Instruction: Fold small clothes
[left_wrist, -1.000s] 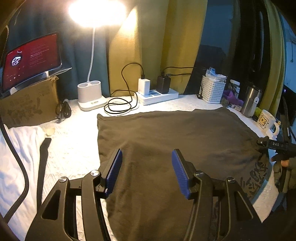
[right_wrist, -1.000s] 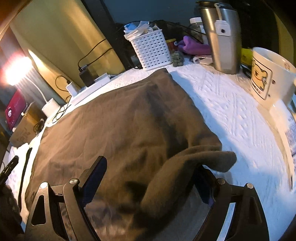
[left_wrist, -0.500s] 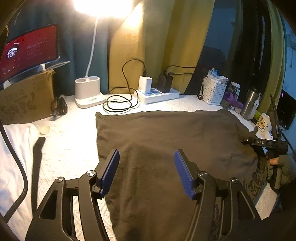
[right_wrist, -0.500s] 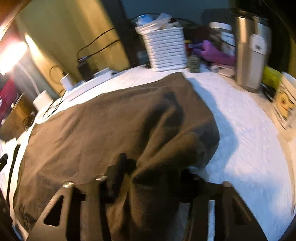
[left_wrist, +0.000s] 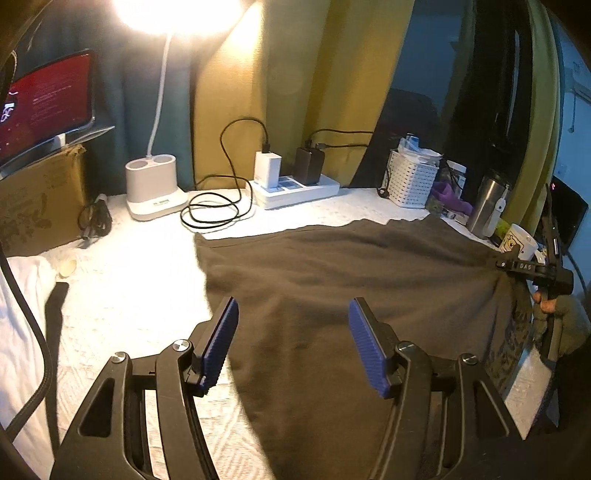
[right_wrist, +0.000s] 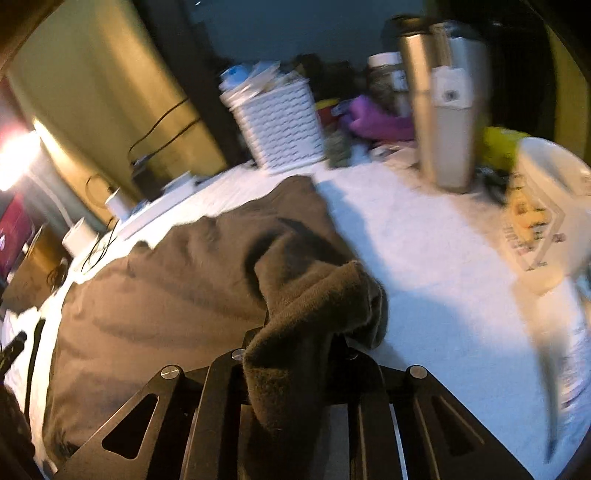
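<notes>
A dark brown garment (left_wrist: 351, 266) lies spread flat on the white textured tabletop (left_wrist: 140, 280). My left gripper (left_wrist: 293, 306) hovers open over the garment's near left edge, blue pads (left_wrist: 221, 339) wide apart with nothing pinched. At the garment's right edge, my right gripper (left_wrist: 517, 264) is held by a hand. In the right wrist view its jaws are closing and a bunched corner of the garment (right_wrist: 166, 288) is pinched between them, lifted off the table. The cloth hides the right gripper (right_wrist: 295, 343) and its pads.
Along the back stand a lamp base (left_wrist: 153, 188), coiled cable (left_wrist: 214, 210), power strip (left_wrist: 295, 190) and white basket (left_wrist: 412, 179). A steel tumbler (right_wrist: 447, 110) and a mug (right_wrist: 554, 214) stand right of the garment. A cardboard box (left_wrist: 37, 206) and white cloth (left_wrist: 22, 295) are at left.
The right jaws went from wide apart around the garment's corner to closed on it, and the corner has risen. The left gripper stays open in nearly the same place.
</notes>
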